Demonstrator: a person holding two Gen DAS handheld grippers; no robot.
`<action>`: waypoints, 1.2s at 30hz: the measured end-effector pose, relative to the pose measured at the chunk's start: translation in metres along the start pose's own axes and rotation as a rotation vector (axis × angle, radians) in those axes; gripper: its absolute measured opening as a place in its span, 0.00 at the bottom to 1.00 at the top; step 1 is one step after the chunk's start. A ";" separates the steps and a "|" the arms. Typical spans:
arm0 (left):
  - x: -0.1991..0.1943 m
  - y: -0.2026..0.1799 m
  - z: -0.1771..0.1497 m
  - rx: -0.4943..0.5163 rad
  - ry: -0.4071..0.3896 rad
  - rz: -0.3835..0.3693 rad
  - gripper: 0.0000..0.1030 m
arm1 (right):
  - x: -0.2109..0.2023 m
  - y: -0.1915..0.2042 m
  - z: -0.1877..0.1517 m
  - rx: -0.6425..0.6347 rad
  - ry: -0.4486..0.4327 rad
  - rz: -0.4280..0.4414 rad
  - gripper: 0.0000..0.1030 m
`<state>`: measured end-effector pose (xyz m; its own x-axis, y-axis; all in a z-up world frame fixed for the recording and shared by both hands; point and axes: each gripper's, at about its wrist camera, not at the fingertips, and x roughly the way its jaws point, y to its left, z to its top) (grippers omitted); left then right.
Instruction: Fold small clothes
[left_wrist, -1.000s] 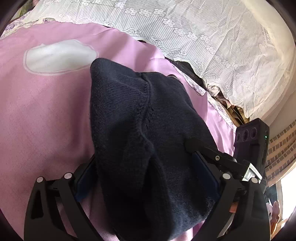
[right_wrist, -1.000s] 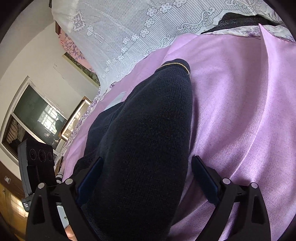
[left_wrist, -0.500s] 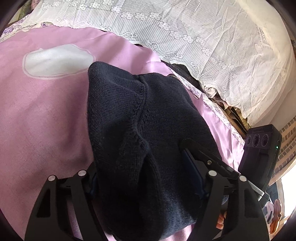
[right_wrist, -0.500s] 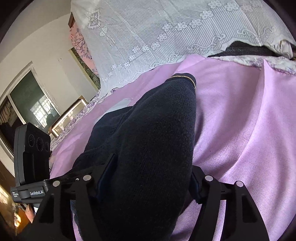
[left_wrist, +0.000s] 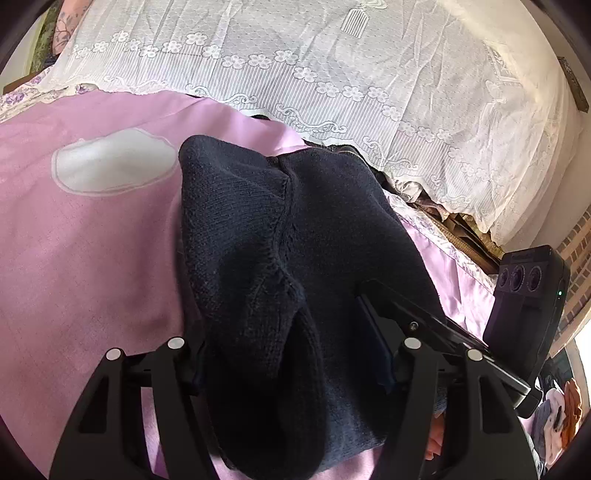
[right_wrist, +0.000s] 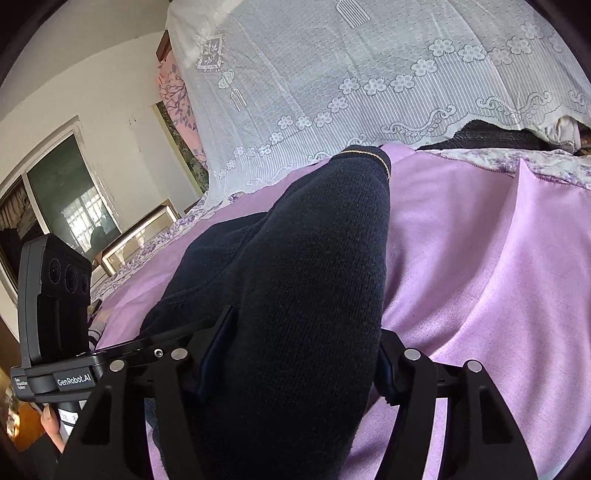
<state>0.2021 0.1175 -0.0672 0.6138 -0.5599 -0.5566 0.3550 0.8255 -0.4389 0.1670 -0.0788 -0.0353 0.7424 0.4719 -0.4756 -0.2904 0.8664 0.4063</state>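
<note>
A dark navy knitted garment (left_wrist: 280, 236) lies on a pink bedspread (left_wrist: 85, 251). My left gripper (left_wrist: 291, 365) is shut on its near end, the knit bunched between the fingers. In the right wrist view the same garment (right_wrist: 314, 266) runs away from me to a cuff with a thin yellow line (right_wrist: 369, 155). My right gripper (right_wrist: 291, 365) is shut on its near end too. The two grippers sit side by side: the right one shows in the left view (left_wrist: 524, 295), the left one in the right view (right_wrist: 55, 314).
A white lace cover (left_wrist: 332, 74) drapes over bedding behind the garment. A white patch (left_wrist: 114, 166) marks the pink spread at left. A window (right_wrist: 62, 199) and a wooden bed rail (right_wrist: 140, 229) lie at the far left. A brick wall (left_wrist: 576, 251) is at right.
Both grippers have closed from wide open onto the garment's near end and have tilted up, so more of the lace cover shows.
</note>
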 end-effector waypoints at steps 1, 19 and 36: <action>-0.004 -0.004 -0.001 0.008 -0.009 -0.001 0.62 | -0.006 0.002 -0.001 -0.002 -0.011 -0.001 0.64; -0.065 -0.103 -0.049 0.201 -0.046 -0.046 0.60 | -0.144 0.010 -0.040 0.020 -0.108 -0.061 0.64; -0.060 -0.220 -0.096 0.279 0.003 -0.227 0.60 | -0.291 -0.034 -0.075 0.107 -0.204 -0.228 0.64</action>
<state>0.0196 -0.0380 -0.0050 0.4950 -0.7313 -0.4692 0.6615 0.6673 -0.3423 -0.0848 -0.2332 0.0306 0.8900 0.2154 -0.4019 -0.0455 0.9190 0.3917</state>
